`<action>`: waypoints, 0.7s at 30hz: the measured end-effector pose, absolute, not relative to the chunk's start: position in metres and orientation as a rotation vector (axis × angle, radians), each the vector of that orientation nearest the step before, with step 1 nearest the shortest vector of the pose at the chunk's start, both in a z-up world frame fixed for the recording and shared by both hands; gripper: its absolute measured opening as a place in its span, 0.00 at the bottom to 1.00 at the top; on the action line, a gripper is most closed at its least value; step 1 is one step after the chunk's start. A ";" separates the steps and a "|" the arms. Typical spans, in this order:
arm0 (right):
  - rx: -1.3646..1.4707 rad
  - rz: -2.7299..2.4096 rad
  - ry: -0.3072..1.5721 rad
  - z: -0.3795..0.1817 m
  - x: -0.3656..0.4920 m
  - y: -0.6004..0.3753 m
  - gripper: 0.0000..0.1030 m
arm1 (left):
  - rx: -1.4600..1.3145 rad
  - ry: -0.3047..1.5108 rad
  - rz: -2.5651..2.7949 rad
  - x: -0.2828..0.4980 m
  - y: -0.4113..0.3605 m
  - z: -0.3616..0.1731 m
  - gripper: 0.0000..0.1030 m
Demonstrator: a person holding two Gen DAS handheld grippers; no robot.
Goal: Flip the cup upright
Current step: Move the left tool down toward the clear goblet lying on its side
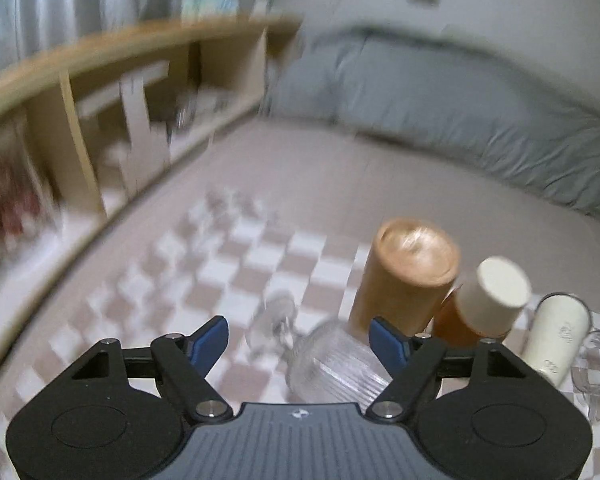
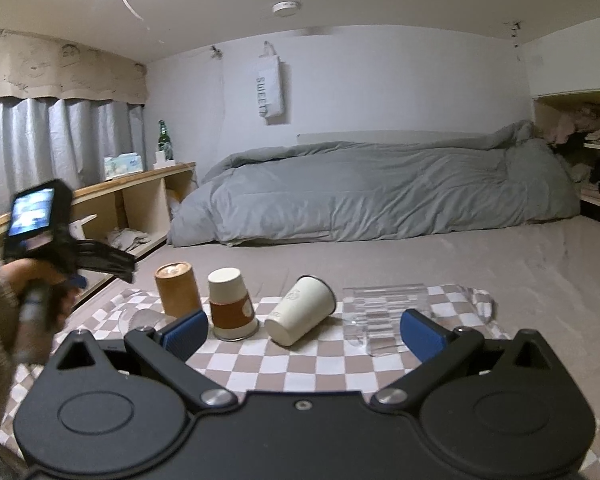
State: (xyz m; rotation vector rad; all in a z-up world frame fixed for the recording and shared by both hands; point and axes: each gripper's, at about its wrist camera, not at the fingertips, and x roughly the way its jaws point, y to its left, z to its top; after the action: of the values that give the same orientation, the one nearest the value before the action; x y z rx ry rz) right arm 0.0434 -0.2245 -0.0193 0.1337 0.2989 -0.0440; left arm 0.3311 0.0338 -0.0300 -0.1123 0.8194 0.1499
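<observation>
A row of cups stands on a checked cloth [image 2: 260,364]. A clear ribbed glass cup [image 1: 332,364] lies on its side between the open jaws of my left gripper [image 1: 300,340]; it shows faintly in the right wrist view [image 2: 138,318]. Beside it stand a brown cup [image 1: 404,276] [image 2: 178,288] upside down and a white cup with a brown sleeve [image 1: 480,304] [image 2: 232,304] upside down. A white cup [image 1: 556,340] [image 2: 300,310] lies on its side. A clear glass mug [image 2: 384,316] lies on its side. My right gripper [image 2: 302,330] is open and empty, near the white cups.
The cloth lies on a beige bed surface [image 2: 500,256]. A grey duvet [image 2: 380,192] is heaped at the back. A wooden shelf unit [image 2: 140,200] runs along the left with a green bottle [image 2: 164,136] on top. The left wrist view is motion-blurred.
</observation>
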 end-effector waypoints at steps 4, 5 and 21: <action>0.138 -0.037 0.324 -0.023 0.050 -0.225 1.00 | -0.280 0.955 0.189 0.348 0.045 -0.055 0.75; 0.143 -0.041 0.331 -0.024 0.052 -0.226 1.00 | -0.341 0.958 0.193 0.350 0.048 -0.058 0.75; 0.174 -0.030 0.394 -0.031 0.068 -0.227 1.00 | -0.746 1.075 0.259 0.360 0.052 -0.098 0.88</action>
State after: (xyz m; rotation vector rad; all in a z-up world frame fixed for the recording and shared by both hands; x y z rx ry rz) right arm 0.0683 -0.2274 -0.0312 0.1738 0.3940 -0.0298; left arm 0.3599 0.0516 -0.0985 -0.7465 1.0753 0.2587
